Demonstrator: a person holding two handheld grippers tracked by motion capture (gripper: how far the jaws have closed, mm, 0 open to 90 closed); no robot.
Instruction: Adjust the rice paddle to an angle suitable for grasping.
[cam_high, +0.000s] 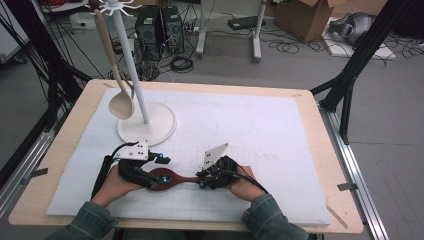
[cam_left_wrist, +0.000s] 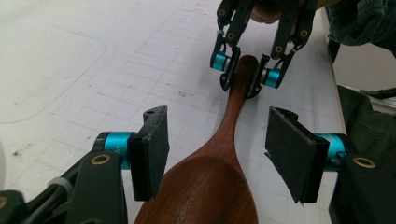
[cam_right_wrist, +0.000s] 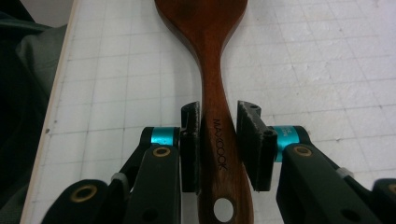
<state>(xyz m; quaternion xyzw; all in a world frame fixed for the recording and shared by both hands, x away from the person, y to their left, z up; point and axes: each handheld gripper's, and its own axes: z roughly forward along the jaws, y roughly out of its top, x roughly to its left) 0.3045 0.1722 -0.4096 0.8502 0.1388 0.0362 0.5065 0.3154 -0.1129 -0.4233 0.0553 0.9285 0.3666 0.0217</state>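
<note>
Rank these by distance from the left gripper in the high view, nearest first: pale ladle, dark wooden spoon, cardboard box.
1. Dark wooden spoon, at the left gripper.
2. Pale ladle, hanging beyond, upper left.
3. Cardboard box, on the floor, far right.

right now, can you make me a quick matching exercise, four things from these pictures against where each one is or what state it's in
Things:
1. dark wooden spoon
2. pale spoon
3. left gripper
4. right gripper

Places or states:
A. hangs from the white stand
B. jaws apart on either side of the spoon's bowl, not touching it
C. lies on the white mat between the two grippers
D. jaws set about the spoon's handle

Pairs: 1-C, 2-A, 3-B, 4-D
</note>
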